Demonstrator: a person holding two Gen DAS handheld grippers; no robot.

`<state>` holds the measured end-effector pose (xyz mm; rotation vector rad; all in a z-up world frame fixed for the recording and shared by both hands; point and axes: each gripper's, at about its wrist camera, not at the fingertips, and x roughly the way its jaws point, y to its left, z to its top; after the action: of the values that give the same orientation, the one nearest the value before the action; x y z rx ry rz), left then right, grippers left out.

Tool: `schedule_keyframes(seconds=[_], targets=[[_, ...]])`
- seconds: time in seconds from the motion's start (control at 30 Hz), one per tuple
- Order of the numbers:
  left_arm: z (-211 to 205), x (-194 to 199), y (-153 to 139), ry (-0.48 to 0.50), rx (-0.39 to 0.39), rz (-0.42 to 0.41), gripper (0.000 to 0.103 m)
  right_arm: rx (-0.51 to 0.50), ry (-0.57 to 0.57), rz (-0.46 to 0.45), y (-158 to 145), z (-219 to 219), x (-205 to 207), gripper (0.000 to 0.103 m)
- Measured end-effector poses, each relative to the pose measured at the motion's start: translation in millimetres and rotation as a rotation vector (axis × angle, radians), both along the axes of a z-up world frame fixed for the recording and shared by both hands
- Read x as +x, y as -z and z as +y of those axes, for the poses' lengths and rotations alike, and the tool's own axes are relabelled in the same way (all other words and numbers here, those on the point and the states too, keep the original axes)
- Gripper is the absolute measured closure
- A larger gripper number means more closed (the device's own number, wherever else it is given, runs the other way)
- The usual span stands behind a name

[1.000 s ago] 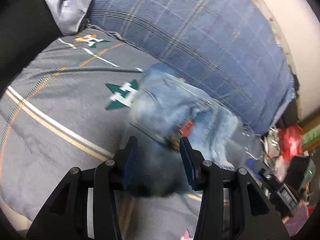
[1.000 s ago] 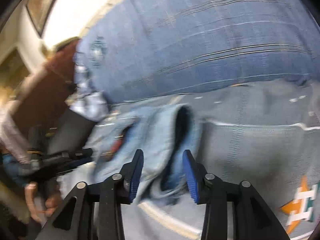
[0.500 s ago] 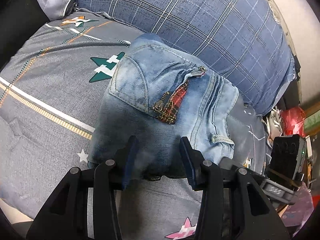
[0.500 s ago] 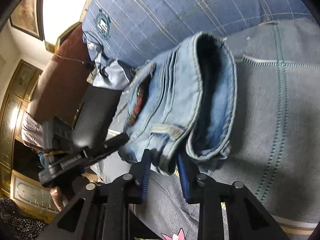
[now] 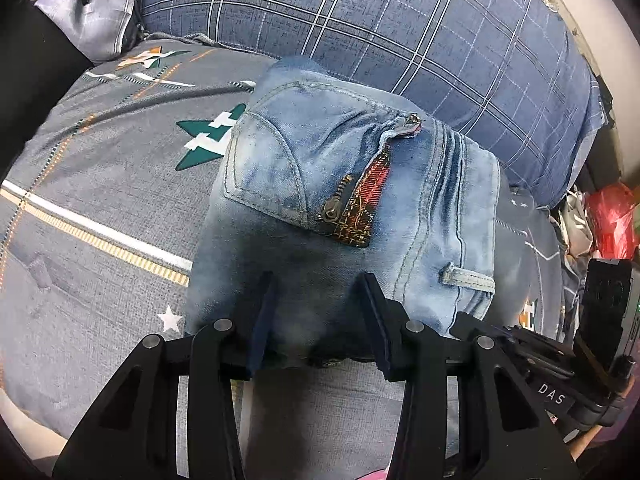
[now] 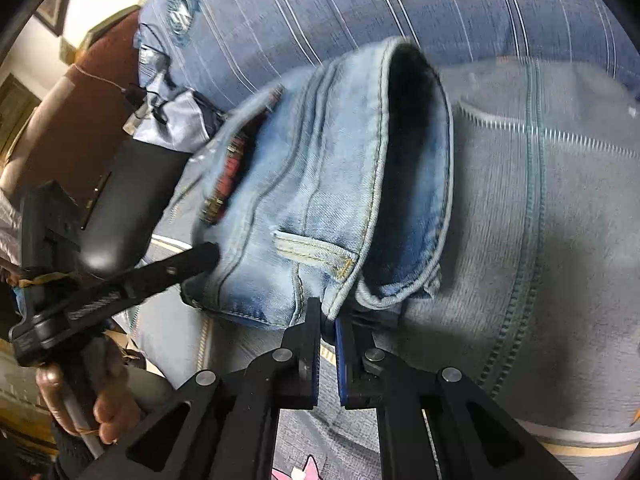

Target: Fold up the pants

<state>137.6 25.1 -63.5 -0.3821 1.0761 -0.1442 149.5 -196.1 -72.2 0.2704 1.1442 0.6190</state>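
Clearly the jeans (image 5: 340, 208) are thick, soft denim, fairly heavy and floppy; the stitched waistband is probably the firmest place to grip. They lie folded on the grey bedspread (image 5: 100, 208) against the plaid pillow (image 5: 400, 32). From the left gripper (image 5: 318, 312), spread wide and holding nothing, they extend toward 12 o'clock. The right gripper (image 6: 328, 320) pinches the waistband edge, jaws nearly closed.

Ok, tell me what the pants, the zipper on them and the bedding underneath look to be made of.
Pants: faded light-blue denim, going by the twill weave and double-stitched seams. Zipper: dull brassy metal, judging by its teeth and pull. Bedding: matte grey woven fabric with printed stars and stripes, probably cotton.
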Motion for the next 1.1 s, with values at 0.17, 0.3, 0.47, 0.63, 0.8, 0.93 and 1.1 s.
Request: schedule_keyframes(seconds=[0.17,0.3,0.47,0.63,0.8,0.93,1.1], targets=[[-1,-2,0,-0.003,-0.003,0.004,0.061,0.042,0.007,0.054,11,-9,6,0.098],[3,-2,0,-0.007,-0.010,0.009,0.061,0.048,0.019,0.052,11,-10,5,0.098],[12,-2,1,-0.023,-0.040,0.020,0.061,0.095,0.032,0.062,7,-19,2,0.098],[10,-1,1,-0.027,-0.030,0.025,0.061,0.093,0.024,0.069,9,-21,3,0.098],[8,0,1,-0.026,-0.015,0.023,0.061,0.100,0.011,0.053,3,-24,0,0.098],[11,1,2,-0.032,-0.025,0.026,0.061,0.104,0.011,0.050,0,-24,-3,0.098],[11,1,2,-0.033,-0.026,0.026,0.061,0.114,0.012,0.041,-3,-26,-4,0.098]])
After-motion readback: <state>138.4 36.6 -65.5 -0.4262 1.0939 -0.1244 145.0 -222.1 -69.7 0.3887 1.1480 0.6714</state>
